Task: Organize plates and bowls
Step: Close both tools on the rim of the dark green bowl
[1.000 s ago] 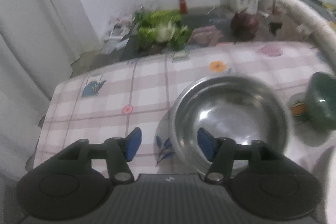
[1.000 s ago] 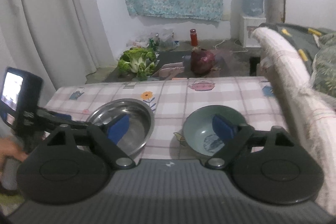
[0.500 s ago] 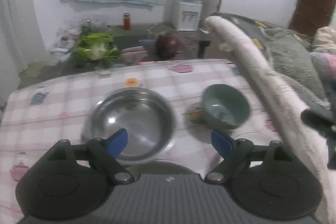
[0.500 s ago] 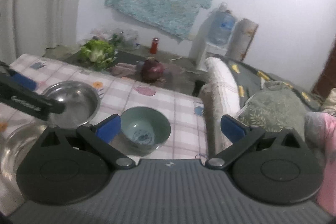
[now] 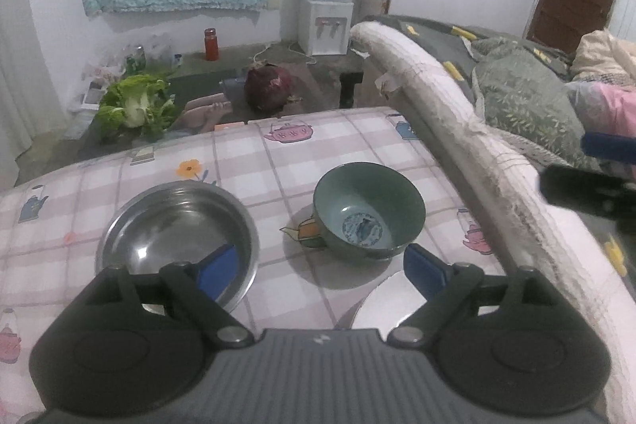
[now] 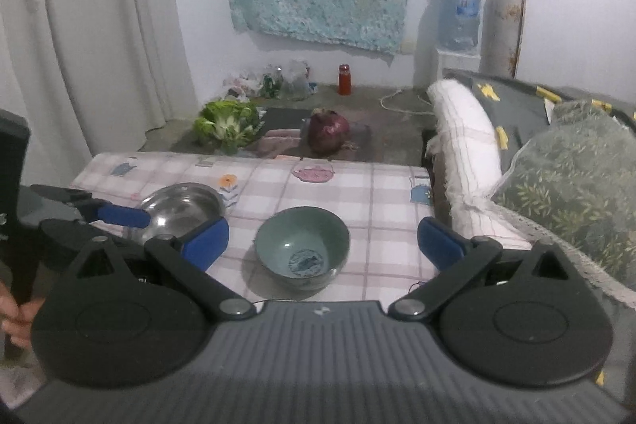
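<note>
A steel bowl [image 5: 177, 237] stands left on the checked tablecloth [image 5: 318, 153], with a green ceramic bowl [image 5: 367, 213] upright to its right. My left gripper [image 5: 321, 271] hovers near both bowls; its jaws are opening and nothing is between them. Its left pad overlaps the steel bowl's near rim in the picture. A shiny plate rim [image 5: 377, 304] shows under its right finger, mostly hidden. My right gripper [image 6: 322, 245] stands open above the near side of the green bowl [image 6: 302, 251], pads apart from it. The steel bowl [image 6: 181, 205] lies to the left.
A rolled checked cloth [image 5: 457, 114] borders the table's right side, with bedding [image 5: 524, 98] beyond. Greens [image 5: 135, 104] and a red cabbage [image 5: 268, 90] lie on the floor past the far edge. A hand [image 6: 16, 316] holds the left gripper's handle.
My left gripper drew back from the steel bowl and swung right, its jaws spreading wider. My right gripper's jaws widened too, and it pulled back and up from the green bowl.
</note>
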Motion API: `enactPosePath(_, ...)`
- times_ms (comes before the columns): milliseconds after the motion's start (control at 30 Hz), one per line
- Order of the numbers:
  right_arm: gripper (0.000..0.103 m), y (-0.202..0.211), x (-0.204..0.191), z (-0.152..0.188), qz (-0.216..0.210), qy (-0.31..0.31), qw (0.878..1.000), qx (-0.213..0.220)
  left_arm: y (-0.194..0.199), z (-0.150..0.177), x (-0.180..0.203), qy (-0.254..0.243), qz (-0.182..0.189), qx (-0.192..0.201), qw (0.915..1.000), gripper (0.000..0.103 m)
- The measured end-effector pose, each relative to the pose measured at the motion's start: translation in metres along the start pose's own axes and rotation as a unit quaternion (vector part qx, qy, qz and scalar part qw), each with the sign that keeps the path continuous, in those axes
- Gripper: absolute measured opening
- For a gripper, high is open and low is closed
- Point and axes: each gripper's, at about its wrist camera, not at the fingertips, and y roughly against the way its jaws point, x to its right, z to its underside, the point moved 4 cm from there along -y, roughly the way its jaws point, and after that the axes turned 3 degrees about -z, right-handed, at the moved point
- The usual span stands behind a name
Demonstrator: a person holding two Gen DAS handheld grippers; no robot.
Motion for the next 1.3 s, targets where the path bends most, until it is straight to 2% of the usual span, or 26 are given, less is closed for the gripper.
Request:
enactPosePath(133,0.101,-0.037,0.013,0.007,-0.011,-0.011,1.0,-0.013,-0.022,-0.003,0.006,0.004,-0.01,-0.005,0.9999,0.089)
enactPosePath(267,0.098,-0.073,0.024,0.015,-0.029,-0.023,0.999,-0.026,-0.043,-0.007,0.007,0.011,-0.021,-0.01,0.9997,0.078)
enactPosePath(367,0.092,-0.1,0.027,0.02,-0.037,-0.028,0.998,-0.033,-0.059,-0.008,0.003,0.02,-0.029,-0.021,0.9992,0.069)
enactPosePath(567,0.072,-0.146,0.036,0.027,-0.055,-0.05,0.996,-0.052,-0.084,-0.009,-0.001,0.024,-0.031,-0.038,0.9985,0.057)
enactPosePath(600,0.066,-0.152,0.037,0.029,-0.056,-0.054,0.995,-0.056,-0.087,-0.009,-0.001,0.025,-0.03,-0.041,0.9984,0.054)
enactPosePath(667,0.059,-0.165,0.041,0.033,-0.06,-0.064,0.994,-0.065,-0.092,-0.008,-0.001,0.027,-0.028,-0.045,0.9982,0.053)
enactPosePath(733,0.051,-0.173,0.046,0.036,-0.062,-0.076,0.993,-0.07,-0.096,-0.009,0.0,0.031,-0.027,-0.051,0.9979,0.051)
enactPosePath(867,0.043,-0.183,0.053,0.042,-0.062,-0.09,0.991,-0.08,-0.104,-0.009,0.003,0.033,-0.023,-0.064,0.9971,0.051)
enactPosePath(933,0.032,-0.187,0.057,0.046,-0.066,-0.104,0.989,-0.087,-0.108,-0.008,0.006,0.031,-0.023,-0.069,0.9969,0.05)
enactPosePath(1033,0.024,-0.192,0.059,0.051,-0.07,-0.116,0.986,-0.101,-0.11,-0.008,0.01,0.032,-0.02,-0.075,0.9964,0.046)
enactPosePath(1133,0.02,-0.197,0.059,0.057,-0.077,-0.125,0.982,-0.114,-0.112,-0.007,0.014,0.033,-0.019,-0.08,0.9961,0.044)
enactPosePath(1300,0.02,-0.2,0.059,0.059,-0.085,-0.141,0.979,-0.119,-0.116,-0.007,0.017,0.035,-0.015,-0.087,0.9955,0.043)
